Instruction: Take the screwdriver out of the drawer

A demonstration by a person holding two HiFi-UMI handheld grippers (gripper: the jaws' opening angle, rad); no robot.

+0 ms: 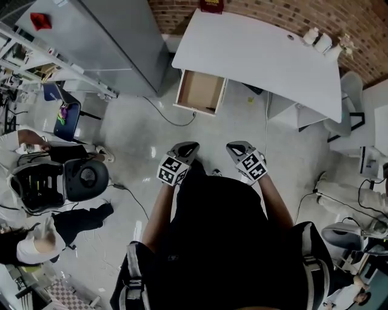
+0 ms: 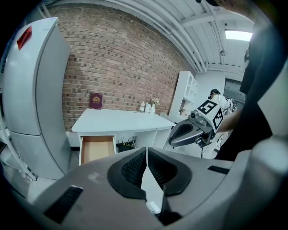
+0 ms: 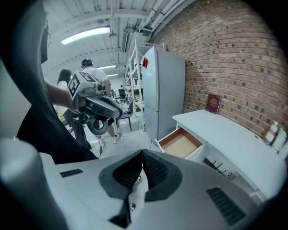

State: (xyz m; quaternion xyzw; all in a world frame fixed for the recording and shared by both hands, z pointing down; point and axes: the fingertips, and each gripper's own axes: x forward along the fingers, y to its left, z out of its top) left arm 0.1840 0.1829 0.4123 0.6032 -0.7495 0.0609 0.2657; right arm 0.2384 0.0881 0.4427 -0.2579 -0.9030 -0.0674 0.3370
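Observation:
The white desk [image 1: 260, 54] stands against the brick wall, and its wooden drawer [image 1: 200, 92] is pulled open at the desk's left end. The drawer's visible floor [image 2: 96, 148] [image 3: 181, 144] looks bare; no screwdriver shows in any view. My left gripper [image 1: 187, 147] and right gripper [image 1: 237, 147] are held side by side in front of my body, well short of the desk. Both are shut, their pads touching at the tips with nothing between them [image 2: 146, 152] [image 3: 142, 155]. Each gripper view also catches the other gripper [image 2: 191, 131] [image 3: 96, 105].
A grey fridge [image 1: 103, 42] stands left of the desk. A red book [image 1: 211, 6] and small bottles [image 1: 318, 39] sit on the desktop. An office chair [image 1: 66, 181], a blue chair [image 1: 66, 118] and seated people are at the left. Cables [image 1: 173, 118] run across the floor.

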